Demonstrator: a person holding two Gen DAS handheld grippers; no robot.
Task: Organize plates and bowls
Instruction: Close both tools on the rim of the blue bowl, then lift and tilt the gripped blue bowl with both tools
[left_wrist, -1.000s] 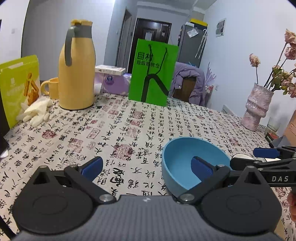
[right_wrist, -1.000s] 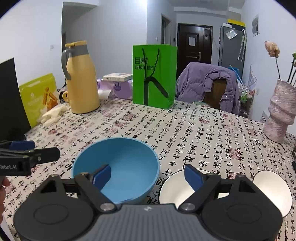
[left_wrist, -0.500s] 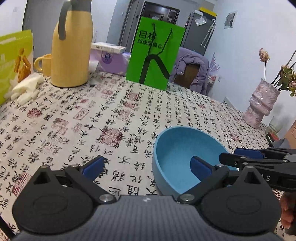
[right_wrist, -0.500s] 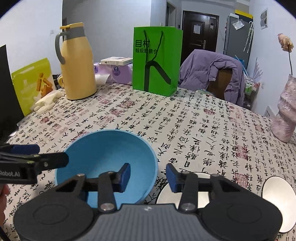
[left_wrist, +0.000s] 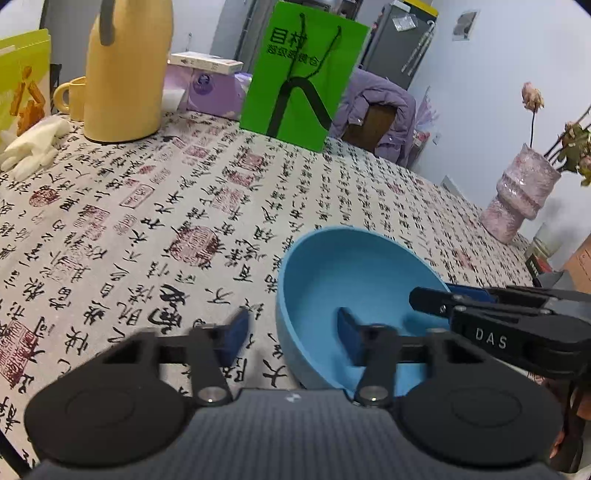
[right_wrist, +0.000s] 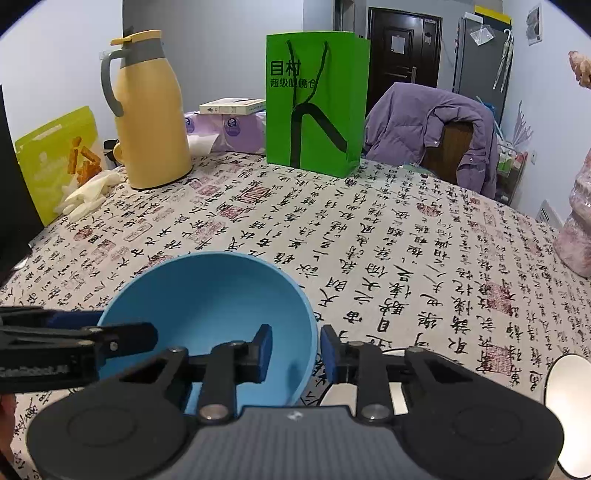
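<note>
A blue bowl stands upright on the printed tablecloth. My left gripper straddles the bowl's left wall, one pad inside and one outside. Its jaws are closing, with gaps still showing at the wall. My right gripper straddles the right wall of the same bowl. It is closing too: the outer pad is almost at the wall and the inner pad stands off it. Each view shows the other gripper at the far rim: right gripper, left gripper. A white plate lies partly hidden under my right gripper. Another white plate is at the right edge.
At the back of the table stand a yellow thermos jug, a green paper bag and purple tissue packs. White gloves and a snack bag lie at the left. A pink vase stands at the right.
Both grippers have sunk and come closer to the bowl. Their jaws have narrowed from wide apart to close around its opposite walls, the right before the left.
</note>
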